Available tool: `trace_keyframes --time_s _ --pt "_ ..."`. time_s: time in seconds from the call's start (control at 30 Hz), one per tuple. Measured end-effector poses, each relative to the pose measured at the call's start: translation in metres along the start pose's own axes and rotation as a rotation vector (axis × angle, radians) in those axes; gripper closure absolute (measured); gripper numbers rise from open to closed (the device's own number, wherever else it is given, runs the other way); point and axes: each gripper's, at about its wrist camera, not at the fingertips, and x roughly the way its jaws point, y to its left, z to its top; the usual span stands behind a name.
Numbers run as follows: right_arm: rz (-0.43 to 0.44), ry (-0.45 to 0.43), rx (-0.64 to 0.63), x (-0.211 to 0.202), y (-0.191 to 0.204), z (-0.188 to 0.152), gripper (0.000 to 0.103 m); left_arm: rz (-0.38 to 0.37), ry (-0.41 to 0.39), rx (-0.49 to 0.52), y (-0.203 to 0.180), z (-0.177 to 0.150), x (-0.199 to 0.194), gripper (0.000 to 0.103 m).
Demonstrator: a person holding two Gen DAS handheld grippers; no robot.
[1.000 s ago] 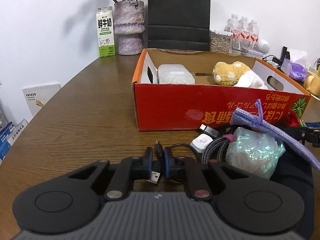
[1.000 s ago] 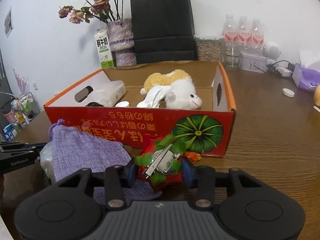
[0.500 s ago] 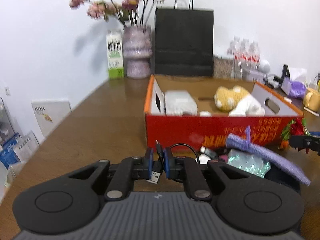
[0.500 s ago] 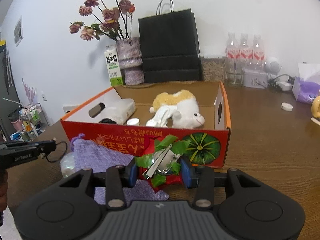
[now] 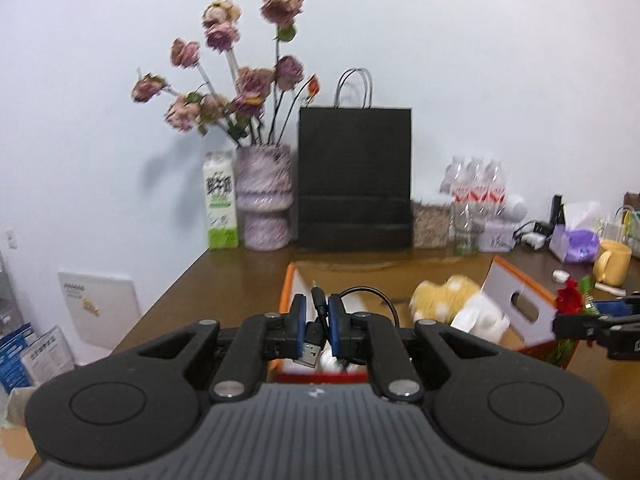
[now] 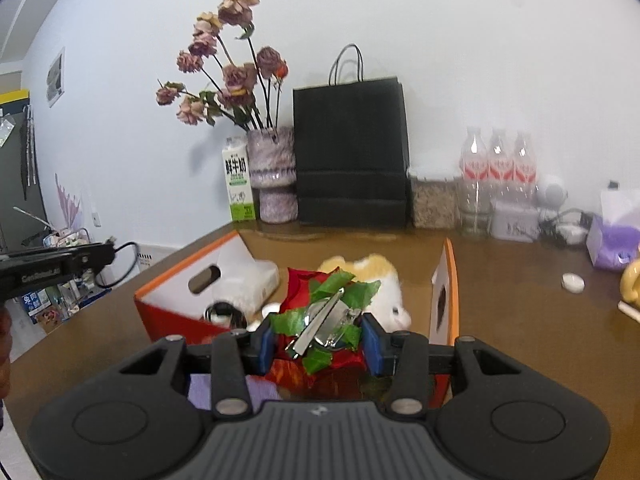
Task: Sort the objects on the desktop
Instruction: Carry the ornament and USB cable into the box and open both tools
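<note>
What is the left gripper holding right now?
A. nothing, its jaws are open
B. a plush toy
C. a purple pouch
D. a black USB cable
D: the left gripper has its jaws shut on the USB cable, the silver plug hanging below the pads and the cable looping off to the right, above the box.

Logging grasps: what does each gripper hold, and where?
Left gripper: black USB cable, near its plug. Right gripper: red flower clip, by its sides.
</note>
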Motion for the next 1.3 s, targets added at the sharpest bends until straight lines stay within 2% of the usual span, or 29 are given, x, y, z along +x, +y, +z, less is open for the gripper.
trace_keyframes --time_s 0.23,0.43,0.77,0.93,1.03,1.07,1.1,1.13,1.17,1.2,1.23,1.3 --pt "0.020 -0.037 -0.020 0.027 0.004 0.023 0.061 -0.033 -0.016 -0.021 -0.017 0.015 0.038 0.091" --pt "0.023 -0.027 -0.022 0.065 0.001 0.032 0.061 -0.037 0.020 -0.033 -0.028 0.013 0.076 0.091" --pt "0.014 0.048 0.008 0.110 -0.015 0.019 0.061 -0.028 0.117 -0.015 -0.033 -0.012 0.123 0.091" --pt "0.006 0.071 0.016 0.116 -0.021 0.009 0.061 -0.018 0.145 0.000 -0.031 -0.022 0.129 0.091" --pt "0.000 0.090 0.009 0.119 -0.020 0.005 0.058 -0.022 0.155 0.012 -0.033 -0.026 0.131 0.090" --pt "-0.005 0.089 0.009 0.120 -0.020 0.004 0.051 -0.021 0.152 0.013 -0.034 -0.028 0.130 0.088" --pt "-0.006 0.086 0.010 0.119 -0.020 0.004 0.036 -0.020 0.150 0.016 -0.035 -0.028 0.130 0.080" --pt "-0.007 0.076 0.013 0.117 -0.020 0.004 0.029 -0.018 0.143 0.017 -0.035 -0.028 0.128 0.062" --pt "-0.011 0.062 0.013 0.114 -0.019 0.004 0.015 -0.012 0.130 0.014 -0.034 -0.028 0.126 0.048" --pt "-0.019 0.043 0.010 0.111 -0.019 0.005 0.011 0.000 0.119 0.013 -0.034 -0.026 0.124 0.021" --pt "-0.025 0.027 0.007 0.107 -0.019 0.006 0.010 0.010 0.104 0.013 -0.035 -0.025 0.122 0.007" --pt "-0.031 0.001 0.010 0.103 -0.019 0.006 0.000 0.012 0.062 0.009 -0.034 -0.024 0.116 0.000"
